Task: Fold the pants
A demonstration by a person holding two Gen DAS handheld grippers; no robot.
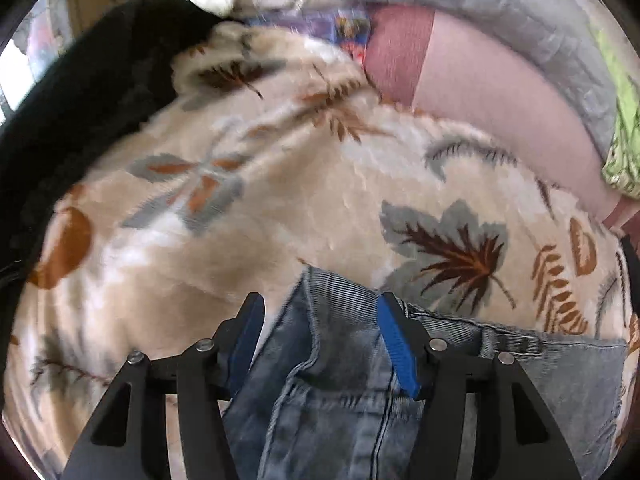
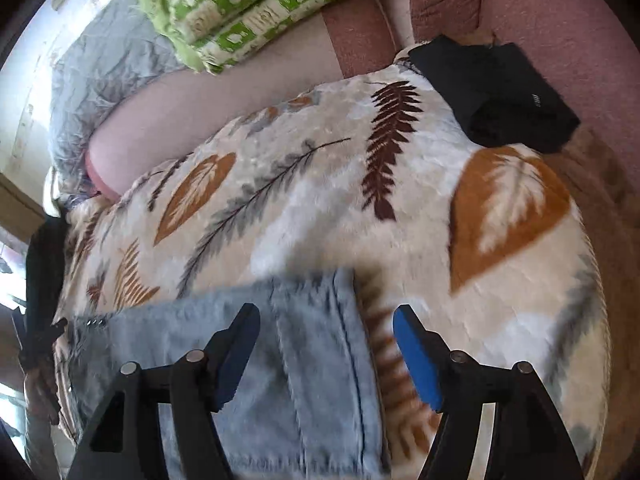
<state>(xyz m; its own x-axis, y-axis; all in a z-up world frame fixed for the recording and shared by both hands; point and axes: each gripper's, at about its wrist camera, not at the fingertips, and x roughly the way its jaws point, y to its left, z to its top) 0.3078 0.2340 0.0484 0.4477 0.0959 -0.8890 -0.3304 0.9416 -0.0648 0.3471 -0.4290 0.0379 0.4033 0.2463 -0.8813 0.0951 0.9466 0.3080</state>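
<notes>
Light blue jeans (image 1: pixel 340 392) lie on a cream leaf-print blanket (image 1: pixel 280 208). In the left wrist view my left gripper (image 1: pixel 320 320) is open, its blue-padded fingers (image 1: pixel 396 344) straddling the waistband corner and pocket just above the denim. In the right wrist view my right gripper (image 2: pixel 326 324) is open over the other end of the jeans (image 2: pixel 304 360), near their edge on the blanket (image 2: pixel 360 200). Neither gripper pinches the fabric.
A black garment (image 1: pixel 80 100) lies at the blanket's left; another folded black garment (image 2: pixel 496 96) lies at the far right. A green-patterned quilt (image 2: pixel 248 8), grey bedding (image 1: pixel 500 8) and a pink sheet (image 1: pixel 500 92) lie behind. The left gripper shows at the left edge (image 2: pixel 36 344).
</notes>
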